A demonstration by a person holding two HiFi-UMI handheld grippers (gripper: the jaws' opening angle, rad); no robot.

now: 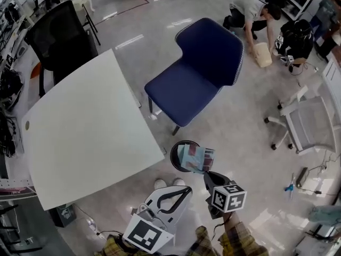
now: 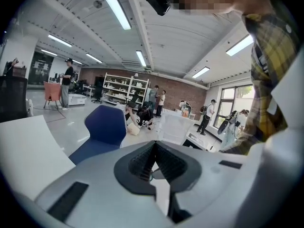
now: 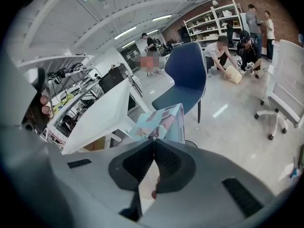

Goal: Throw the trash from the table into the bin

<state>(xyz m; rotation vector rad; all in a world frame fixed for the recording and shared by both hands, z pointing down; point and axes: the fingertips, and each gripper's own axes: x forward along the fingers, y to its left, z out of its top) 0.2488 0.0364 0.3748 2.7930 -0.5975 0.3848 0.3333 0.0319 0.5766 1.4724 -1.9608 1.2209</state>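
Note:
My right gripper (image 1: 208,174) (image 3: 153,140) is shut on a flat light-blue carton (image 1: 196,158) (image 3: 164,123) with pink pictures on it. In the head view the carton hangs over the round black bin (image 1: 175,152), which stands on the floor by the corner of the white table (image 1: 85,127). The carton hides most of the bin's opening. My left gripper (image 1: 184,191) (image 2: 154,144) is low beside the right one, just left of it, its jaws together with nothing between them. The table top shows no trash on it.
A blue chair (image 1: 200,71) stands just beyond the bin. A black office chair (image 1: 58,36) is behind the table and a white swivel chair (image 1: 311,124) is at the right. A person (image 1: 250,9) crouches on the floor far back.

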